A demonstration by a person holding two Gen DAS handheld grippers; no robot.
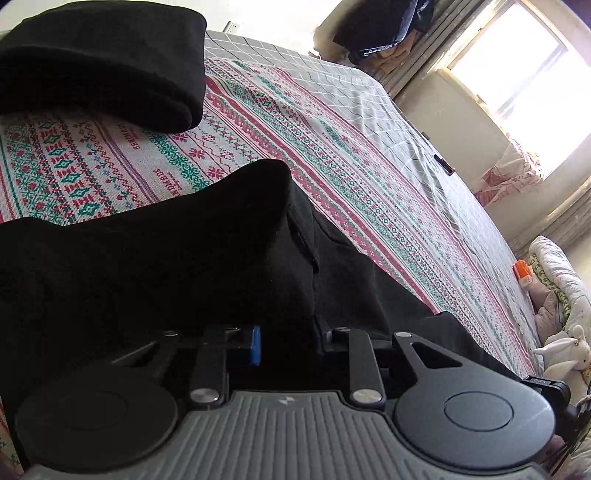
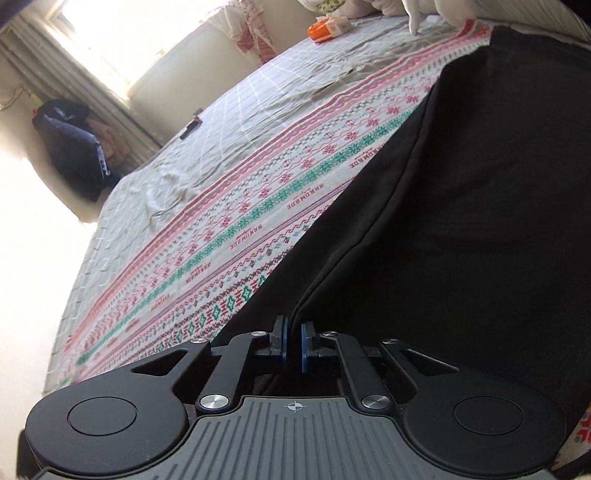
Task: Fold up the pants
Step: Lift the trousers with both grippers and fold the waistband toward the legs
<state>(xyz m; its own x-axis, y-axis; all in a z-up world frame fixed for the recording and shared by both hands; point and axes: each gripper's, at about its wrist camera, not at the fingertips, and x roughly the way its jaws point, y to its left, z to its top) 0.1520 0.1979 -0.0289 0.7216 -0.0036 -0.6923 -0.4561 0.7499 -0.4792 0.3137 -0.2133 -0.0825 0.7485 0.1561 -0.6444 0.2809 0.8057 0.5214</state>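
The black pants (image 1: 166, 266) lie on the patterned bed cover (image 1: 92, 173) and bulge up right in front of my left gripper (image 1: 290, 343). Its jaws stand apart with dark cloth between them; the blue face of the left pad (image 1: 255, 345) shows bare. In the right wrist view the pants (image 2: 461, 203) stretch away to the right as a broad black sheet. My right gripper (image 2: 293, 345) is shut on their near edge, with a fold of cloth pinched between the blue pads.
A folded black garment (image 1: 92, 66) lies at the far left of the bed. A small dark object (image 2: 192, 125) rests on the grey checked sheet (image 2: 258, 103). An orange box (image 2: 328, 27), bedding and a plush toy (image 1: 565, 350) sit at the bed's end. A window (image 1: 517, 62) is behind.
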